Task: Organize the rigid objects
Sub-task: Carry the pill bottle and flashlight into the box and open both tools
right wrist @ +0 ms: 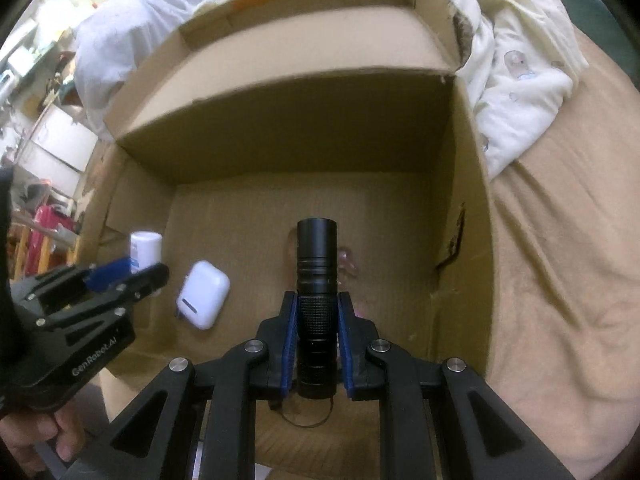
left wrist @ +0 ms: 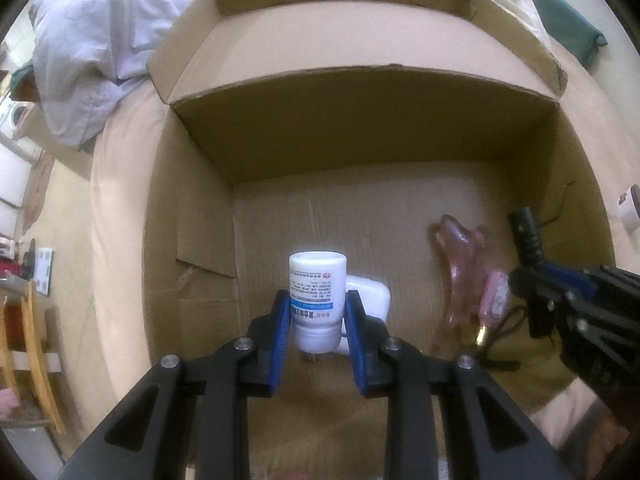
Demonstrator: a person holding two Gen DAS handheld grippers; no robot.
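Observation:
My left gripper [left wrist: 318, 300] is shut on a white pill bottle [left wrist: 317, 292] with a blue label, held low inside an open cardboard box [left wrist: 360, 128]. My right gripper [right wrist: 318, 300] is shut on a black flashlight [right wrist: 316, 280], also down inside the box [right wrist: 280, 132]. On the box floor lie a white earbud case [right wrist: 203, 294], partly hidden behind the bottle in the left wrist view [left wrist: 372, 296], a clear pink comb-like piece [left wrist: 456, 264] and a small pink item [left wrist: 494, 296]. The right gripper with the flashlight [left wrist: 526, 236] shows at the right of the left wrist view; the left gripper with the bottle [right wrist: 145, 250] shows at the left of the right wrist view.
The box stands on a beige bedcover [right wrist: 560, 260]. A pale blue sheet [left wrist: 92, 60] and a cream printed blanket [right wrist: 516, 80] are heaped behind it. Room furniture [left wrist: 24, 300] lies off the bed's left side. A hand [right wrist: 36, 436] grasps the left gripper's handle.

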